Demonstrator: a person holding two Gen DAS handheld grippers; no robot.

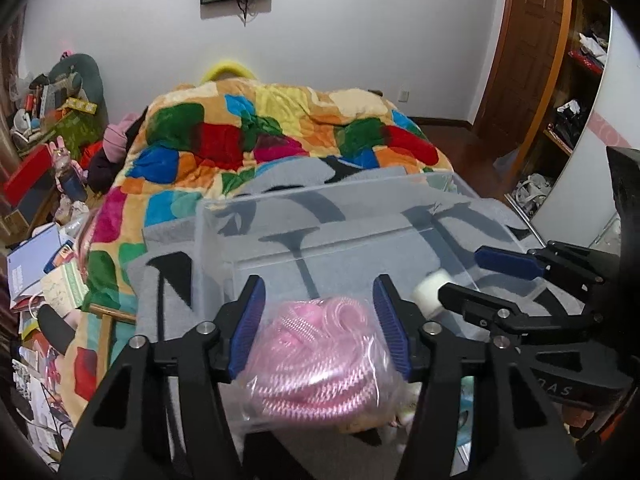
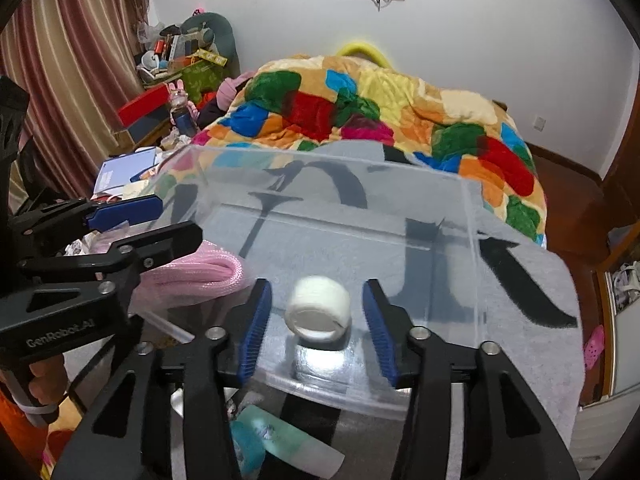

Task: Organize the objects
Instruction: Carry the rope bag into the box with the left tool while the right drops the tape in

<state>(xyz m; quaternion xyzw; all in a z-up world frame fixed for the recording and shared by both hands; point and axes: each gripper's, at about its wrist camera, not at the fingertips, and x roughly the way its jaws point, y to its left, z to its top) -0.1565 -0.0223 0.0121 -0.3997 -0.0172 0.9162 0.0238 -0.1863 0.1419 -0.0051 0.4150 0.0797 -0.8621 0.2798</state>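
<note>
A clear plastic box (image 1: 224, 240) (image 2: 472, 264) stands on a grey blanket on the bed. My left gripper (image 1: 320, 312) is over the box's near edge, its blue pads wide on either side of a bagged coil of pink rope (image 1: 320, 356), seen also in the right wrist view (image 2: 192, 276). Whether the pads press the bag is unclear. My right gripper (image 2: 316, 312) is open above the box. A white tape roll (image 2: 318, 312) lies between its fingers without touching them, blurred; it also shows in the left wrist view (image 1: 430, 290).
A colourful patchwork quilt (image 1: 280, 128) covers the far half of the bed. A teal-and-white item (image 2: 276, 440) lies on the blanket below the right gripper. Clutter and books (image 1: 36, 264) fill the floor at left. A wooden door (image 1: 528, 40) and shelves stand at right.
</note>
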